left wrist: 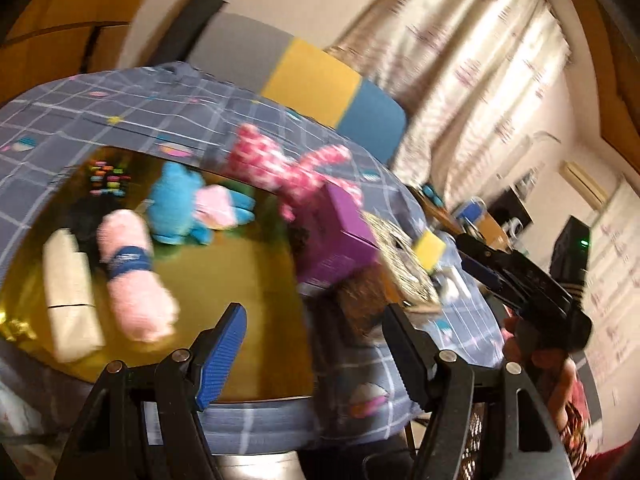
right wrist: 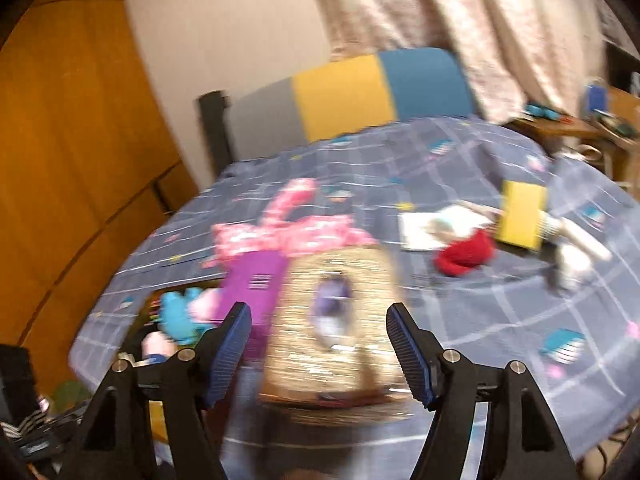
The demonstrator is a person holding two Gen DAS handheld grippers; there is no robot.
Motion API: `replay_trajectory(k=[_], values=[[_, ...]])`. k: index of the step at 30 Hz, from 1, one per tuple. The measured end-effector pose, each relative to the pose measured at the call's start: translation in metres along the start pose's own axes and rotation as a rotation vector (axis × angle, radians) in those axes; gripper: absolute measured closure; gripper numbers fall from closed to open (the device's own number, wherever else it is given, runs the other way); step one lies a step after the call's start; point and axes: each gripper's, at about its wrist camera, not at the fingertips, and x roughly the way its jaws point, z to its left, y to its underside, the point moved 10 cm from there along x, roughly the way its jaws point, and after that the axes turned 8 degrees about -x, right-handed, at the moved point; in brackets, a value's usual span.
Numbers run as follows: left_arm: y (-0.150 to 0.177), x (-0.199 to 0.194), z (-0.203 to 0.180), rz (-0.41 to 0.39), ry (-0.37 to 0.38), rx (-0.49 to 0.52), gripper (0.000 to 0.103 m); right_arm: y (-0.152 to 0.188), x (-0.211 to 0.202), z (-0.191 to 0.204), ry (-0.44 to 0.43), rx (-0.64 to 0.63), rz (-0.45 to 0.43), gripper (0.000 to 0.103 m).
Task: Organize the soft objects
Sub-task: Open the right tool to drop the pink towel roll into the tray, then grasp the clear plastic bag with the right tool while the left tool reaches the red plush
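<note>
Toys: one blue plush (left wrist: 176, 204), one pink towel roll (left wrist: 136, 276)

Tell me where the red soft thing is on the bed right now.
In the right wrist view, the red soft item lies on the plaid bedspread, right of centre, between the white paper and the yellow block.

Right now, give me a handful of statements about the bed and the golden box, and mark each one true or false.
1. The rolled pink towel lies inside the golden box. True.
2. The left gripper grips the towel. False: its jaws stand open with nothing between them.
3. The red soft item is in the box. False: it lies out on the bedspread.
4. The blue plush toy sits in the box. True.
5. The right gripper is open. True.
</note>
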Motion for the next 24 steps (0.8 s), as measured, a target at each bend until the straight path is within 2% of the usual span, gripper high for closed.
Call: replay_trajectory(k=[7,12,15,21,24], values=[[0.031,0.033,-0.056,0.116,0.069,0.120,0.032,0.038,-0.004,-0.113,0.166,0.134,0.089,0.032],[0.055,0.051,-0.089,0.192,0.104,0.188,0.032,0.074,-0.003,-0.167,0.242,0.198,0.162,0.032],[0.067,0.057,-0.103,0.227,0.121,0.222,0.032,0.086,-0.004,-0.192,0.282,0.191,0.196,0.032],[0.085,0.071,-0.125,0.275,0.138,0.258,0.032,0.080,-0.006,-0.255,0.368,0.190,0.216,0.032],[0.091,0.079,-0.134,0.297,0.142,0.266,0.032,0.070,0.001,-0.278,0.392,0.221,0.204,0.027]])
